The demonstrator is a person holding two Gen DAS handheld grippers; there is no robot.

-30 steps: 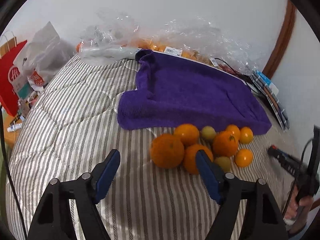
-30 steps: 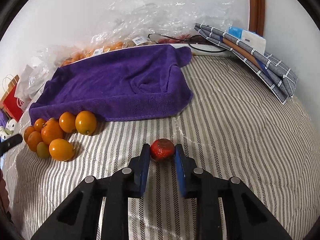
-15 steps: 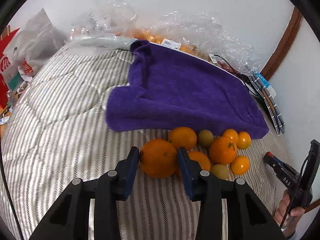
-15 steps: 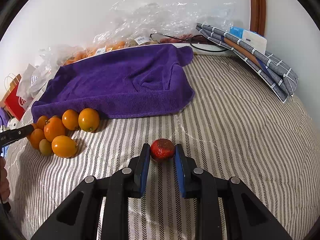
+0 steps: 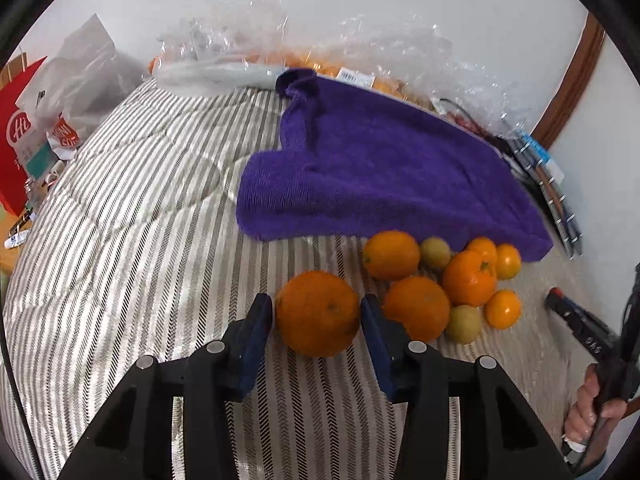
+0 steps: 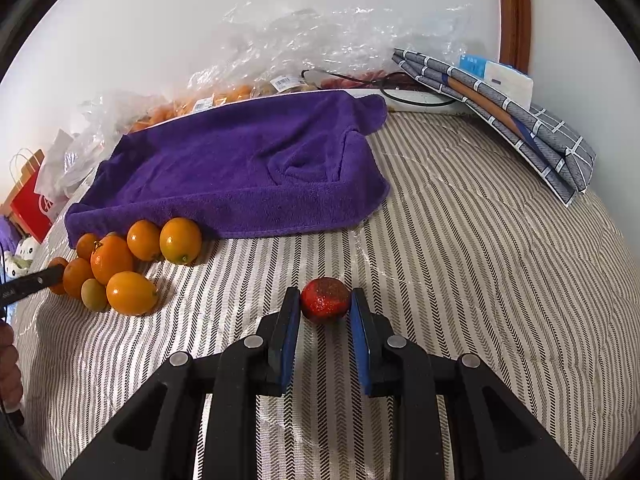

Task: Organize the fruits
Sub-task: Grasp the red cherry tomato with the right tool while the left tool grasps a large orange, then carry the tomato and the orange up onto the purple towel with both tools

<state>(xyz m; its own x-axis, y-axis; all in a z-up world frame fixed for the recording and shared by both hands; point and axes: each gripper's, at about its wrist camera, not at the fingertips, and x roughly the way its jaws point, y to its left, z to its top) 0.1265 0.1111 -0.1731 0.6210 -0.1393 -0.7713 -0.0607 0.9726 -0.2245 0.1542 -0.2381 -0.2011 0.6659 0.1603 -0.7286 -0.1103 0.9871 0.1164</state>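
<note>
A large orange (image 5: 317,313) is pinched between the two blue pads of the left gripper (image 5: 318,312), which are pressed against its two sides. The orange is held just to the left of the citrus pile (image 5: 448,280), probably so that it can be separated from the smaller fruits. Whether it is lifted or rests on the striped quilt (image 5: 120,240) cannot be told. The pile lies ahead and to the right of this gripper, touching the near edge of the purple towel (image 5: 380,172); it seems that the fruits are kept there because the towel stops them from rolling.

In the right wrist view, a small red fruit (image 6: 325,300) with a rough dark top is seen between the fingers of the right gripper (image 6: 325,306). The pads are closed on it or nearly so; a thin gap may remain on the right side, so a firm grip cannot be confirmed. The same pile is seen far to the left of this gripper. The red fruit is judged to be kept apart from the citrus as a different kind.
</note>
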